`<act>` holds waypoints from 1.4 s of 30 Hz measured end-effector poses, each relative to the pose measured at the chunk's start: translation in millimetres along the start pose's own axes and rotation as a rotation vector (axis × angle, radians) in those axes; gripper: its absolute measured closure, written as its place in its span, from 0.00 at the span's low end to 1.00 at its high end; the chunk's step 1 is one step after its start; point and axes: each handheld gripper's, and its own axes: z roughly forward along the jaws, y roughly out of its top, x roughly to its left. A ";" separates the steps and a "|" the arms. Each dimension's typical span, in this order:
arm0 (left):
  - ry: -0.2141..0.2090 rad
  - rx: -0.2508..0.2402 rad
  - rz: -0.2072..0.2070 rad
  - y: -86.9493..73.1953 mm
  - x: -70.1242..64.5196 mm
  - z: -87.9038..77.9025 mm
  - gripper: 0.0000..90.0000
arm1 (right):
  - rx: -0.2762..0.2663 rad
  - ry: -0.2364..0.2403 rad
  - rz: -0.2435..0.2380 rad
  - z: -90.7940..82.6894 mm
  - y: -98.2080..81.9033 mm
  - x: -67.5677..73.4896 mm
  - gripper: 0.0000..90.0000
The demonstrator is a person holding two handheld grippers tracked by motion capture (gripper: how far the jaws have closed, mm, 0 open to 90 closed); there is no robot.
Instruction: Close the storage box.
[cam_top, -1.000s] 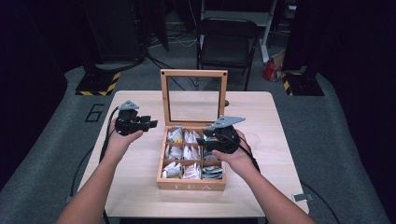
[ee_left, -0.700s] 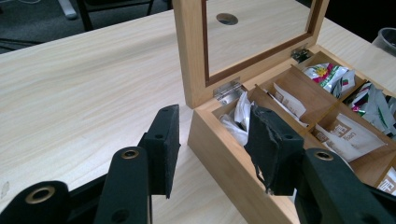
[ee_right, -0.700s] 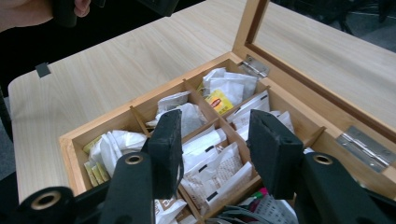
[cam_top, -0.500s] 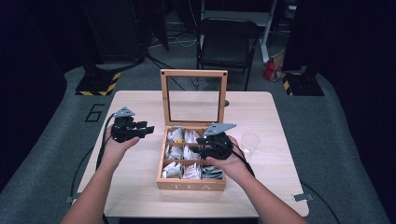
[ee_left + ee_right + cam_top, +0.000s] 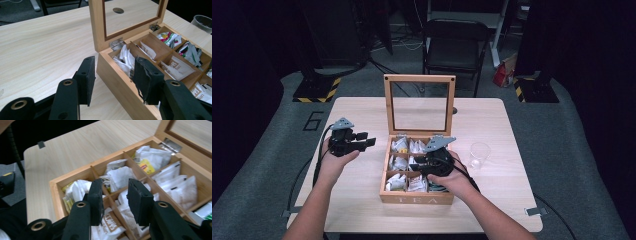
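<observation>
The right gripper (image 5: 115, 200) hangs over the middle of the tea box (image 5: 418, 197), its jaws narrowed to a modest gap and just now closing, with nothing pinched between them yet; they straddle a wooden divider above the white tea bags (image 5: 120, 176). The left gripper (image 5: 115, 81) sits at the box's outer left wall, jaws partly apart and holding nothing, one pad out over the desk (image 5: 362, 210), the other over the box's rim. As I read it, the step in hand is picking a sachet out of a compartment with the right gripper while the left stands by to steady the box. The next move calls for lowering the right jaws onto a single bag rather than the partition, then closing enough to lift one bag without dragging its neighbours. Counted: one wooden box with its glass-paned lid (image 5: 419, 102) standing open and upright, six compartments in two columns of three, all stocked with sachets too many and too overlapped to count; one clear cup (image 5: 479, 154) on the desk just right of the box; two grippers.
</observation>
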 end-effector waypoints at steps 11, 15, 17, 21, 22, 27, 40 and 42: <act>-0.008 -0.003 -0.012 -7.4 -3.9 -1.6 0.56 | 0.023 0.027 -0.030 11.2 -0.1 10.6 0.68; -0.008 -0.005 -0.014 -10.1 -4.4 -1.6 0.53 | 0.034 0.039 -0.038 13.7 -0.1 15.2 0.69; -0.005 -0.014 -0.017 -11.2 -5.7 -1.2 0.52 | 0.029 0.039 -0.048 14.8 -0.6 16.5 0.68; -0.007 -0.005 -0.009 -12.3 -5.7 -1.7 0.50 | 0.039 0.040 -0.047 16.7 -1.4 18.4 0.65; -0.007 -0.005 -0.011 -12.6 -5.8 -1.8 0.49 | 0.041 0.035 -0.039 16.9 -1.9 19.4 0.65; -0.012 -0.009 -0.008 -12.9 -7.3 -1.4 0.47 | 0.047 0.037 -0.044 19.9 -2.8 20.2 0.64; -0.012 0.013 0.020 -12.3 -14.4 0.3 0.53 | 0.075 0.074 -0.069 29.7 -3.5 23.9 0.72; -0.015 0.015 0.018 -12.3 -14.5 -0.1 0.53 | 0.081 0.084 -0.073 31.5 -2.8 23.9 0.72</act>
